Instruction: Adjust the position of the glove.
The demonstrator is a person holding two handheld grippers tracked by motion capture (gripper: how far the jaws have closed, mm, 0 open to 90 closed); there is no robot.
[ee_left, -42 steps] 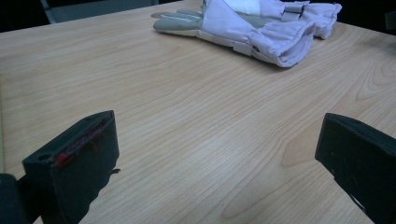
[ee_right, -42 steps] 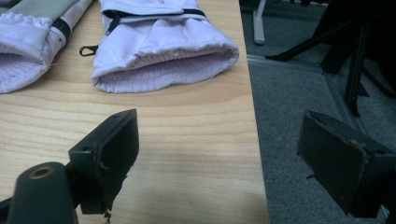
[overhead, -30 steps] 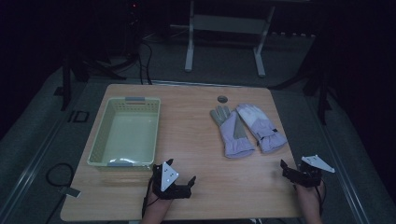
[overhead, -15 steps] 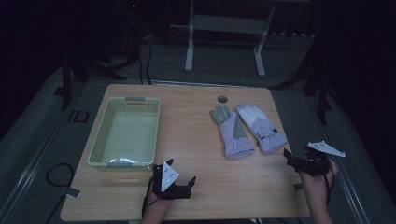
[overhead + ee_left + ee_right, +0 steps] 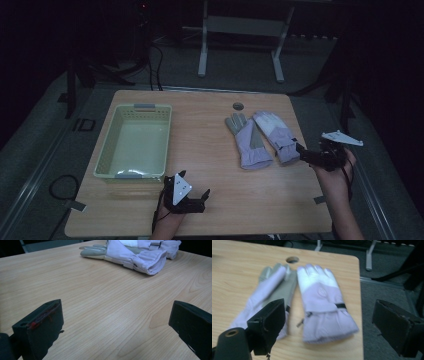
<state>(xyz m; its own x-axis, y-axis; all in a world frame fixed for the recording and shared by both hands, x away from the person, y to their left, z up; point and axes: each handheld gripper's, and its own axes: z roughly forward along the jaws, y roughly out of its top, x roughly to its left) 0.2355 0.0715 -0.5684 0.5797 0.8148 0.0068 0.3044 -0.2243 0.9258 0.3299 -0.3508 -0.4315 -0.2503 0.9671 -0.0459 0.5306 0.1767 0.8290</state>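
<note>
R gripper (image 5: 301, 150) moved up to gloves (image 5: 262, 137); basket (image 5: 134, 142) far left.

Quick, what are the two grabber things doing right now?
Left gripper: open, holding nothing, low over the table.
Right gripper: open, empty, by the right glove.

Both grippers are looking pretty much identical here: chunky black bodies with two blocky black jaws each. The left gripper (image 5: 200, 196) is wearing a grey three-cornered plate on top, and a dark cable is trailing off it. One of its jaw pads is showing reddish scuffs. The right gripper (image 5: 306, 154) is carrying the same pale plate, plus a round black knob with a brassy centre.
</note>
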